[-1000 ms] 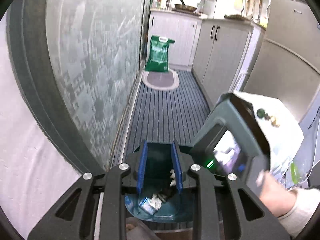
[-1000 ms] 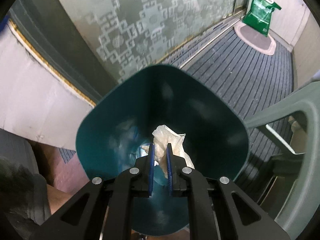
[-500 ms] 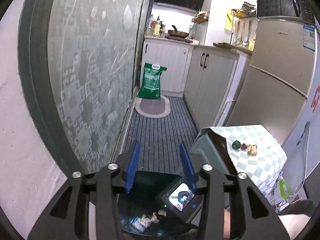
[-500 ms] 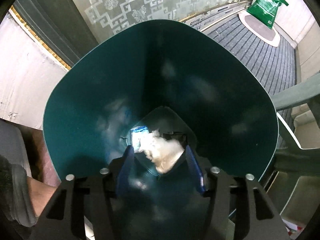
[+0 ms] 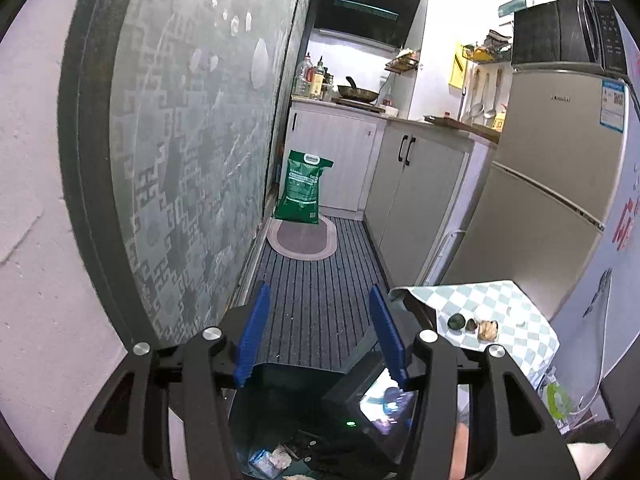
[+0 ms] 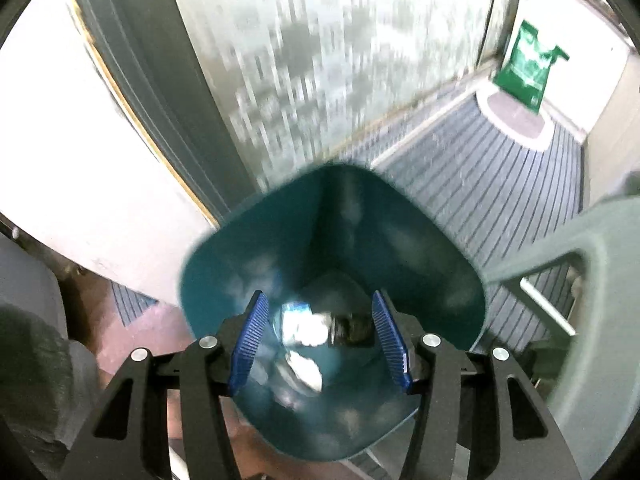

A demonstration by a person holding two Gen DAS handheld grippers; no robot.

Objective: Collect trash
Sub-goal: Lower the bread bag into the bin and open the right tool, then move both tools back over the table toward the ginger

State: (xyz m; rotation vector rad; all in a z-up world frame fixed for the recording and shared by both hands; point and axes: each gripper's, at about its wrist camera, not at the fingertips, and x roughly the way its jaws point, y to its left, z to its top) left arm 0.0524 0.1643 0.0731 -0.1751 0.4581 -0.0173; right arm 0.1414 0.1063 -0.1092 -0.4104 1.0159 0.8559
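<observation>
A teal trash bin (image 6: pixel 336 220) stands open below me. At its bottom lie a crumpled white tissue (image 6: pixel 304 364) and a blue-and-white wrapper (image 6: pixel 296 318), blurred. My right gripper (image 6: pixel 318 344) hangs open over the bin mouth, nothing between its blue pads. In the left wrist view the bin (image 5: pixel 264 412) shows low down with trash (image 5: pixel 270 458) inside. My left gripper (image 5: pixel 320 340) is above it, its jaws opening and empty. The right gripper's black body (image 5: pixel 372 400) sits just under it. More scraps (image 5: pixel 486 330) lie on the checkered table (image 5: pixel 504 300).
A patterned glass door (image 5: pixel 180 160) runs along the left. A striped floor mat (image 5: pixel 320 288) leads to a green bag (image 5: pixel 303 192), white cabinets (image 5: pixel 416 192) and a fridge (image 5: pixel 552 184). A green plastic chair (image 6: pixel 592 280) stands right of the bin.
The right gripper opened and the white tissue fell into the bin; it then pulled up from the bin. The left jaws widened, and that gripper rose and tilted up toward the kitchen.
</observation>
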